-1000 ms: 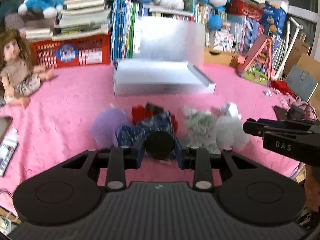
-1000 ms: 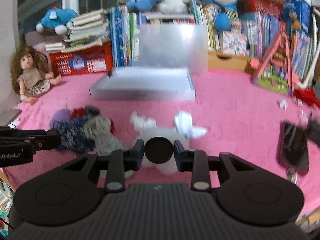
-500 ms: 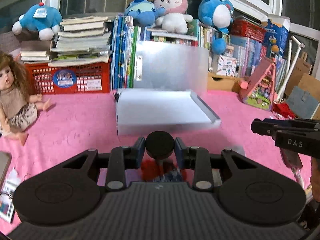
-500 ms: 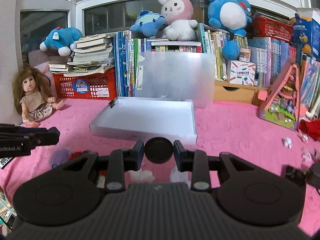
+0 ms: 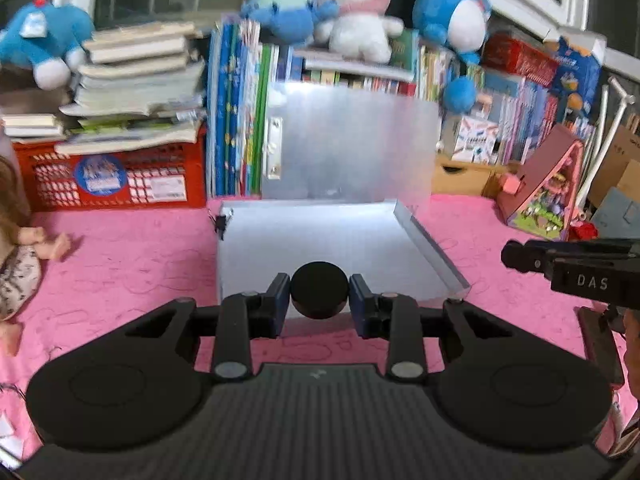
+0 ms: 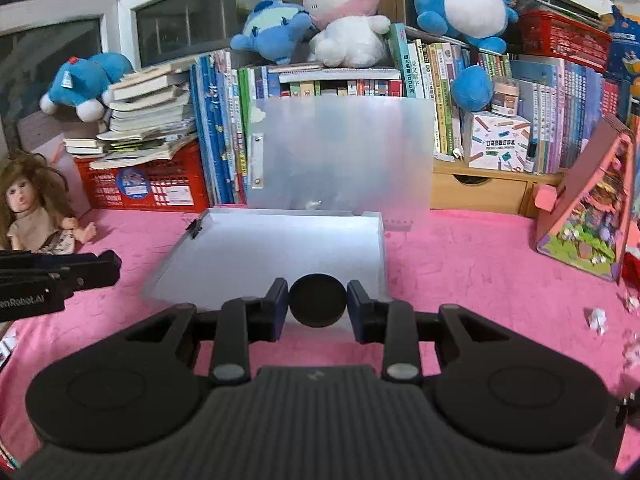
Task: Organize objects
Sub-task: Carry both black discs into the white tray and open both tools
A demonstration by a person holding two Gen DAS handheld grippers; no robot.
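Note:
A shallow white plastic box [image 5: 320, 236] lies on the pink cloth with nothing inside, and its translucent lid [image 5: 352, 140] stands upright behind it. My left gripper [image 5: 319, 300] hovers at the box's front edge. Its blue pads stand close on either side of a black round disc, and no object is in them. My right gripper [image 6: 317, 300] hovers just in front of the same box [image 6: 280, 248] with its pads set the same way. Each gripper shows side-on in the other's view: the right gripper [image 5: 516, 256], the left gripper [image 6: 114, 268]. The small soft toys are out of view.
A doll [image 6: 32, 212] sits at the left. A red crate [image 6: 140, 184] under stacked books, rows of books and plush toys line the back. A pink toy house [image 6: 588, 220] stands on the right, with paper scraps [image 6: 598, 316] and a dark phone [image 5: 600, 344] nearby.
Both grippers have moved forward and up, from over the small soft toys to the box's front edge. The toys have slid out of view below. The jaws kept the same spacing.

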